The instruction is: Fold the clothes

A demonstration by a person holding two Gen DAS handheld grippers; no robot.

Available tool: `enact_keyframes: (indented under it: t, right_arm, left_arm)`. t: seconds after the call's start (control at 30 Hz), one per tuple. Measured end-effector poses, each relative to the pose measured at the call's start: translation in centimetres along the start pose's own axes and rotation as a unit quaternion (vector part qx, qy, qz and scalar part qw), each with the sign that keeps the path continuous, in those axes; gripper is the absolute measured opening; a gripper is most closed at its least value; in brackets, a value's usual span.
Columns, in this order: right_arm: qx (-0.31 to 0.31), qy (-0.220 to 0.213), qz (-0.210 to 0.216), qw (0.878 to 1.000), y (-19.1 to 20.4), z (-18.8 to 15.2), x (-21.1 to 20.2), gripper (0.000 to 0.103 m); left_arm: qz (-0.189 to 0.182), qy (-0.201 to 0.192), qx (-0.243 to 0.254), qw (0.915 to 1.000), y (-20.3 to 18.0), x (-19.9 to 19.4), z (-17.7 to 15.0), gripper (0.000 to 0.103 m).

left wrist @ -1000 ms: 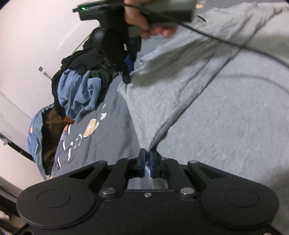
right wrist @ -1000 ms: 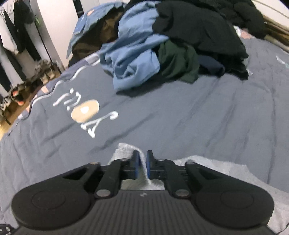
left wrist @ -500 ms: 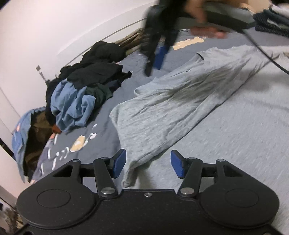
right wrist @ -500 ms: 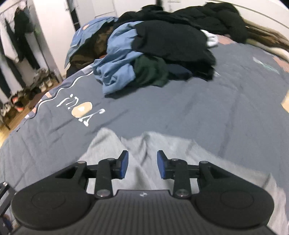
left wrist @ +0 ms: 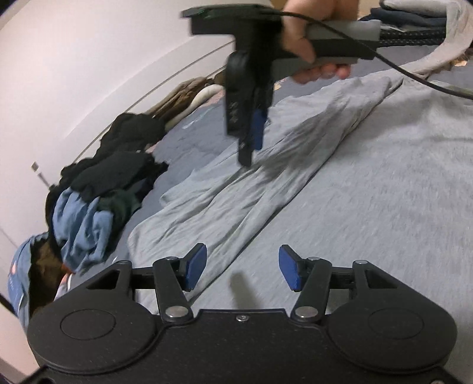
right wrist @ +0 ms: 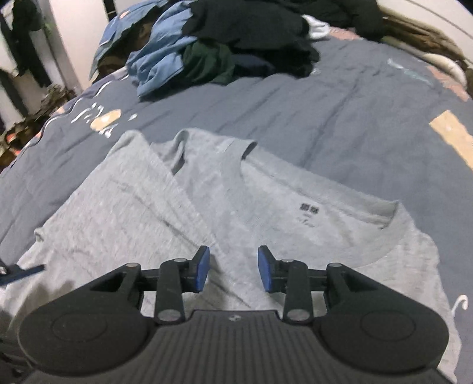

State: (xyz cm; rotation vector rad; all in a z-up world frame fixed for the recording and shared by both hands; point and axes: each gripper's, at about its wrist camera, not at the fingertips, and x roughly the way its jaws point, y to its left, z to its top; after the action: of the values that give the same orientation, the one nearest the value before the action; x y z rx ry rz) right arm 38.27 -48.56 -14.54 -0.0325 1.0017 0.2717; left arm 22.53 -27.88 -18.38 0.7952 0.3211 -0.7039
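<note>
A grey T-shirt (right wrist: 266, 201) lies flat on the dark blue bed cover (right wrist: 340, 112), its left side folded in over the body, collar and label facing up. My right gripper (right wrist: 233, 268) hovers open just above the folded flap, holding nothing. In the left wrist view the same grey T-shirt (left wrist: 369, 192) fills the right half, with the folded strip running diagonally. My left gripper (left wrist: 242, 267) stands open over the fold's lower end, empty. The right gripper (left wrist: 251, 138), held by a hand (left wrist: 310, 56), hangs above the shirt further along the fold.
A heap of unfolded clothes (right wrist: 224, 44), blue, black and dark green, sits at the far side of the bed, also seen as the clothes heap (left wrist: 97, 201) at left. Folded garments (left wrist: 414, 17) lie at top right. A white wall (left wrist: 88, 73) borders the bed.
Both grippers were shut on the shirt's edge a second ago; they have let go, opened and lifted back. The shirt's side now lies folded over its body.
</note>
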Motion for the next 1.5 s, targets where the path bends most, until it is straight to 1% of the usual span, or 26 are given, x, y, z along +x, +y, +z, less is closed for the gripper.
enact_keyframes:
  t: [0.1, 0.27, 0.33, 0.37, 0.4, 0.43, 0.47, 0.5, 0.6, 0.67, 0.7, 0.83, 0.87, 0.93, 1.03, 1.07, 1.1, 1.13, 1.17, 1.2, 1.27, 1.33, 1.37, 1.4, 1.43, 1.5]
  right_arm:
    - [0.002, 0.003, 0.006, 1.0, 0.0, -0.1, 0.7, 0.035]
    - [0.0, 0.012, 0.01, 1.0, -0.1, 0.0, 1.5, 0.035]
    - [-0.004, 0.018, 0.011, 1.0, 0.0, 0.0, 1.8, 0.034]
    - [-0.001, 0.02, 0.012, 1.0, -0.1, 0.0, 1.9, 0.034]
    - [0.002, 0.022, 0.012, 1.0, -0.1, -0.1, 2.0, 0.028]
    - [0.005, 0.024, 0.013, 1.0, -0.1, -0.1, 2.1, 0.026]
    - [0.008, 0.026, 0.013, 1.0, -0.2, -0.1, 2.2, 0.014]
    - [0.013, 0.026, 0.008, 1.0, -0.2, -0.1, 2.3, 0.004]
    - [0.025, 0.015, -0.012, 1.0, -0.4, 0.1, 2.4, 0.0]
    - [0.034, 0.007, -0.034, 0.999, -0.7, 0.3, 2.4, 0.0]
    - [0.039, 0.007, -0.037, 0.999, -1.0, 0.4, 2.6, 0.0]
    - [0.048, 0.004, -0.033, 0.998, -1.5, 0.5, 2.6, 0.0]
    - [0.048, 0.003, -0.027, 0.999, -1.5, 0.5, 2.3, 0.0]
    - [0.041, -0.004, -0.014, 0.999, -1.5, 0.3, 1.0, 0.004]
    - [-0.001, 0.008, 0.006, 1.0, -1.0, -0.2, -0.8, 0.006]
    - [-0.013, 0.013, 0.011, 1.0, -0.9, -0.4, -1.1, 0.009]
    - [-0.025, 0.017, 0.016, 0.999, -0.8, -0.6, -1.3, 0.015]
    - [-0.033, 0.026, 0.019, 0.999, -0.6, -0.8, -1.2, 0.019]
    - [-0.04, 0.034, 0.021, 0.998, -0.4, -1.1, -1.0, 0.026]
    - [-0.046, 0.042, 0.023, 0.998, -0.2, -1.3, -0.7, 0.03]
    - [-0.06, 0.057, 0.026, 0.996, 0.2, -1.8, -0.1, 0.032]
    - [-0.068, 0.06, 0.018, 0.996, 0.6, -2.3, 0.4, 0.03]
    - [-0.075, 0.06, 0.011, 0.995, 0.9, -2.5, 0.6, 0.022]
    - [-0.079, 0.057, -0.006, 0.995, 1.0, -2.7, 0.8, 0.009]
    - [-0.073, 0.051, -0.014, 0.996, 0.9, -2.7, 0.8, 0.003]
    - [-0.062, 0.034, -0.034, 0.997, 0.4, -2.6, 0.8, 0.0]
  left_arm:
    - [0.008, -0.009, 0.035, 0.9993, -1.3, 1.6, 0.8, 0.047]
    - [0.028, -0.024, 0.093, 0.995, -3.2, 3.9, 2.0, 0.045]
    - [0.029, -0.026, 0.105, 0.9937, -3.6, 4.7, 2.4, 0.036]
    - [0.028, -0.026, 0.108, 0.9934, -3.8, 5.0, 2.5, 0.022]
    - [0.021, -0.019, 0.11, 0.9936, -4.0, 5.3, 2.6, 0.008]
    - [0.012, -0.015, 0.108, 0.9939, -4.1, 5.3, 2.5, 0.005]
    - [0.004, -0.011, 0.107, 0.9942, -4.1, 5.3, 2.5, 0.003]
    - [-0.001, -0.011, 0.103, 0.9946, -4.1, 5.0, 2.4, 0.003]
    - [-0.017, -0.008, 0.104, 0.9944, -4.1, 3.4, 1.9, 0.003]
    - [-0.028, -0.005, 0.107, 0.9938, -4.2, 2.4, 1.5, 0.003]
    - [-0.032, -0.003, 0.108, 0.9936, -4.3, 1.9, 1.3, 0.003]
    - [-0.013, 0.001, 0.11, 0.9939, -4.3, 1.5, 1.0, 0.006]
    - [-0.005, -0.001, 0.117, 0.9932, -4.5, 1.5, 1.1, 0.009]
    - [0.004, -0.008, 0.123, 0.9923, -4.8, 1.4, 1.4, 0.013]
    - [0.009, -0.022, 0.125, 0.9919, -4.8, 1.4, 2.0, 0.022]
    - [0.009, -0.022, 0.127, 0.9916, -5.0, 1.7, 2.2, 0.03]
    - [0.008, -0.023, 0.13, 0.9912, -5.2, 1.9, 2.3, 0.038]
    - [0.008, -0.023, 0.133, 0.9909, -5.4, 2.2, 2.5, 0.041]
    - [0.007, -0.024, 0.135, 0.9905, -5.6, 2.5, 2.6, 0.042]
    - [0.006, -0.025, 0.138, 0.9902, -5.8, 2.7, 2.7, 0.042]
    - [0.005, -0.026, 0.143, 0.9894, -6.3, 3.3, 3.0, 0.04]
    - [0.004, -0.027, 0.148, 0.9886, -6.7, 3.8, 3.3, 0.029]
    - [0.004, -0.027, 0.15, 0.9883, -6.9, 4.0, 3.4, 0.02]
    - [0.002, -0.025, 0.147, 0.9889, -7.0, 4.2, 3.5, 0.01]
    - [-0.002, -0.023, 0.141, 0.9898, -7.0, 4.5, 3.7, 0.007]
    - [-0.003, -0.025, 0.131, 0.991, -7.0, 4.6, 3.9, 0.003]
